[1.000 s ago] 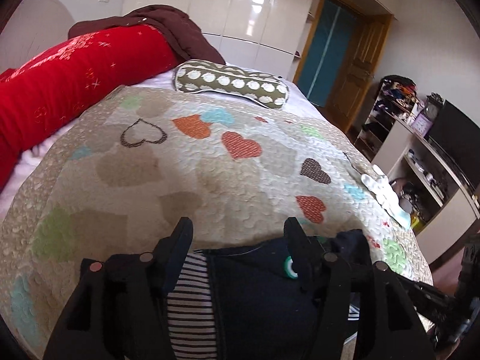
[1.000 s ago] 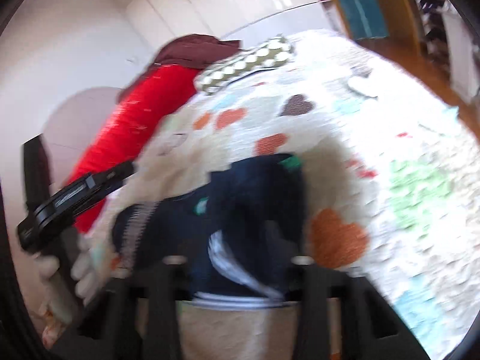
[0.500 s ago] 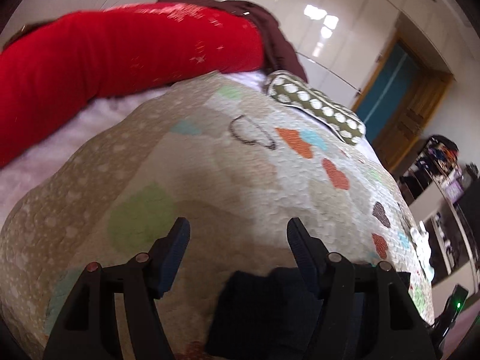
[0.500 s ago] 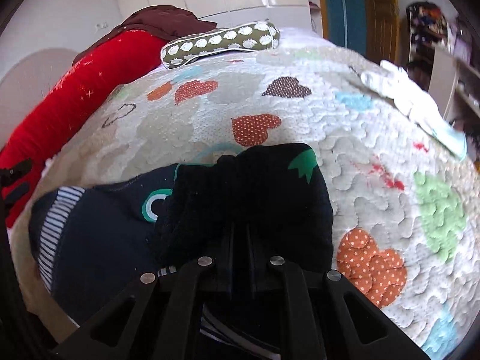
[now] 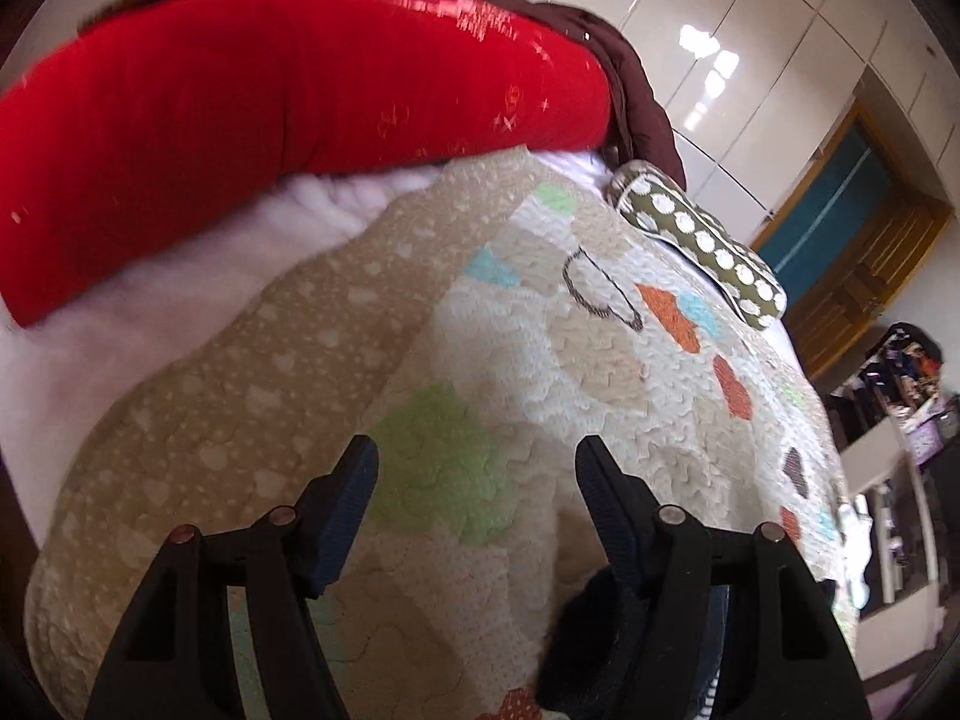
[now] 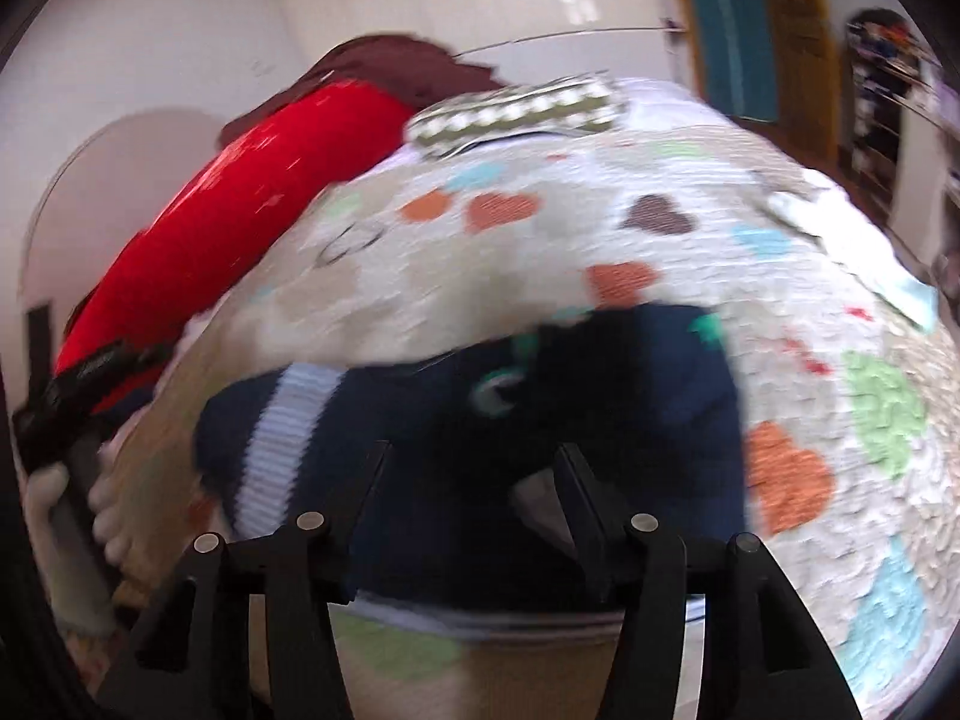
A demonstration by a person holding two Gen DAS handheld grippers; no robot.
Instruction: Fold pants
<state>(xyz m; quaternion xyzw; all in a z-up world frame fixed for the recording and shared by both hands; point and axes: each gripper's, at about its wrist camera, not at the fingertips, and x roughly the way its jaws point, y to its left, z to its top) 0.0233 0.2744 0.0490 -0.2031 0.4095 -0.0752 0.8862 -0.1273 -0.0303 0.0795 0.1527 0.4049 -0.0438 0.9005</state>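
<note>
While the right wrist view is motion-blurred, the dark navy pants (image 6: 600,420) read clearly enough: bunched in a folded heap on the heart-print quilt (image 6: 690,252) near the bed's front edge, striped light-blue waistband (image 6: 282,444) toward the left side of the heap, small green patches on top. Right tongs (image 6: 474,480) spread wide, both fingers over the near part of the pants, nothing pinched between them; contact with the fabric unclear because of blur. At far left of that view, the left tongs' black body and a white-gloved hand (image 6: 108,498) beside the bed edge.

Left wrist view: left tongs (image 5: 477,480) spread wide, hovering above bare quilt (image 5: 270,420), nothing between the fingers. The pants (image 5: 582,642) show only as a dark lump at the bottom right, partly behind the right-hand finger, off to the side of the gap.

Red bolster (image 5: 270,108) along the far side of the bed, dark maroon cloth (image 5: 630,78) piled behind its end, green polka-dot pillow (image 5: 696,240) just beside it on the quilt. White wardrobe doors (image 5: 750,30) at the back, a wooden door frame with a teal panel (image 5: 828,210) to the right, cluttered shelves (image 5: 894,384) at far right.
</note>
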